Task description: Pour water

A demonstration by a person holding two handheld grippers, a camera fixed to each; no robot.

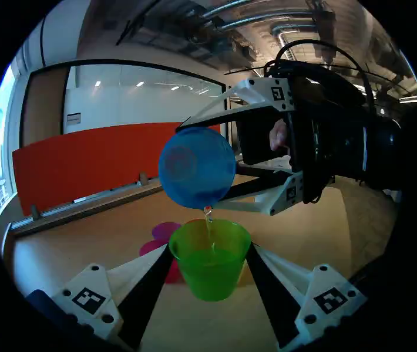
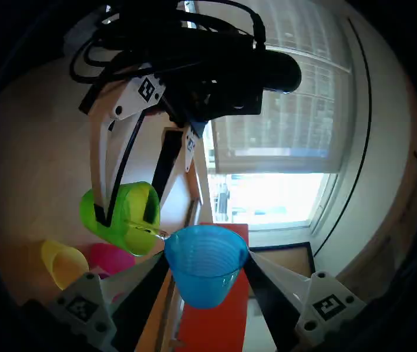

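1. Gripping the green cup (image 1: 209, 270) in the left tool (image 1: 208, 252): fingers narrowed to the cup's width, one pressed on each side. Cup upright, low and central in the left gripper view.
2. In the right gripper view, clamping the blue cup (image 2: 205, 270) in the right tool (image 2: 205, 258), a finger tight against each side, the mouth partly toward the camera.
3. In the left gripper view, tipped steeply: blue cup with its base toward the camera and its lip down, directly above the green cup's mouth and not touching it.
4. Falling from that lip in a thin stream, water (image 1: 209, 218), straight into the green cup, itself partly full.
5. Behind the right tool's body, part of a hand (image 1: 278, 135) and a bundle of black cables (image 1: 326, 56).
6. Standing on the wooden bench (image 1: 326, 234) just behind the green cup, pink cups (image 1: 162, 232); beside them, a yellow cup (image 2: 61, 261), upright or lying cannot be told.
7. Cannot tell whether the green cup rests on the bench or is held above it.
8. Beyond the bench, an orange panel (image 1: 91, 158); in the right gripper view, a bright window (image 2: 267, 196).
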